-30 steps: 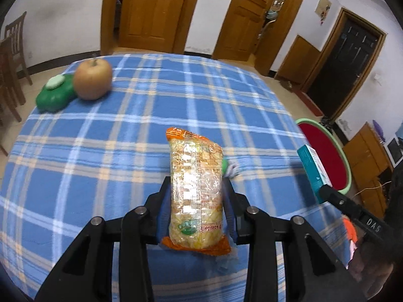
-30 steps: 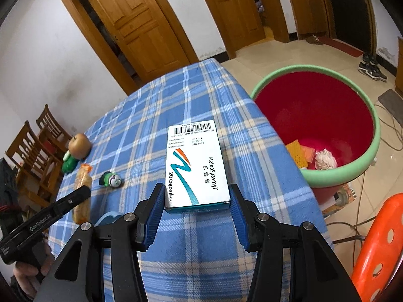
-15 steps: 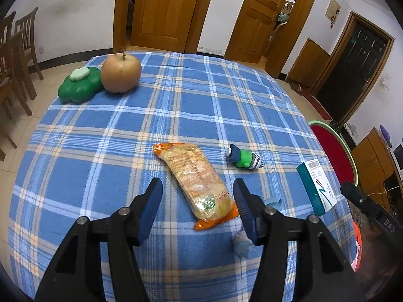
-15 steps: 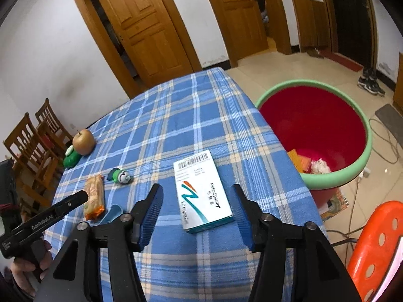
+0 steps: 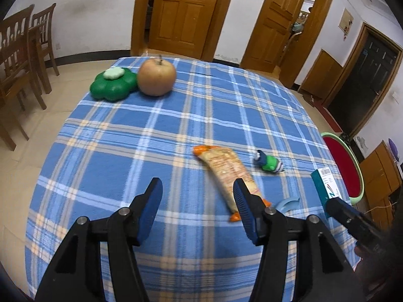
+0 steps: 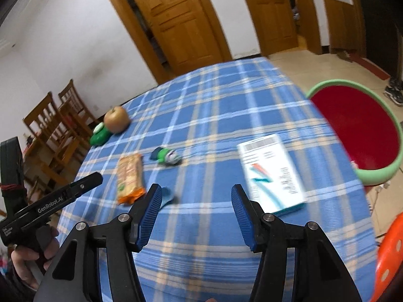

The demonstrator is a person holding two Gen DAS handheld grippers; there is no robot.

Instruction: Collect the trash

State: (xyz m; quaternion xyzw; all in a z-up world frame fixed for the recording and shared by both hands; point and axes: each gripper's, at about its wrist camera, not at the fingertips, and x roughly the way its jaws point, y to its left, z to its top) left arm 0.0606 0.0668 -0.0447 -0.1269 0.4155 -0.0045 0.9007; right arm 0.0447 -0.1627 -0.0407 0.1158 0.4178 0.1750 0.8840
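Observation:
An orange snack packet point(image 5: 228, 173) lies flat on the blue checked tablecloth point(image 5: 176, 125), just right of my left gripper point(image 5: 197, 188), which is open and holds nothing. The packet's near end is hidden behind the right finger. A white and teal medicine box point(image 6: 272, 173) lies near the table's right edge, to the right of my right gripper point(image 6: 196, 196), also open with nothing between its fingers. The packet point(image 6: 129, 173) shows to that gripper's left, and the box point(image 5: 326, 183) at the right of the left wrist view. A red basin with a green rim point(image 6: 352, 130) stands on the floor beyond the table's right edge.
A small green toy point(image 5: 269, 163) and a pale blue scrap point(image 5: 287, 202) lie near the packet. An apple point(image 5: 156, 76) and a green clover-shaped object point(image 5: 113, 84) sit at the far left. Wooden chairs point(image 5: 22, 50) stand left; an orange stool point(image 6: 390, 256) stands near right.
My left gripper let go of the snack packet and my right gripper let go of the medicine box. Both things now lie on the table, and both grippers have drawn back and swung left.

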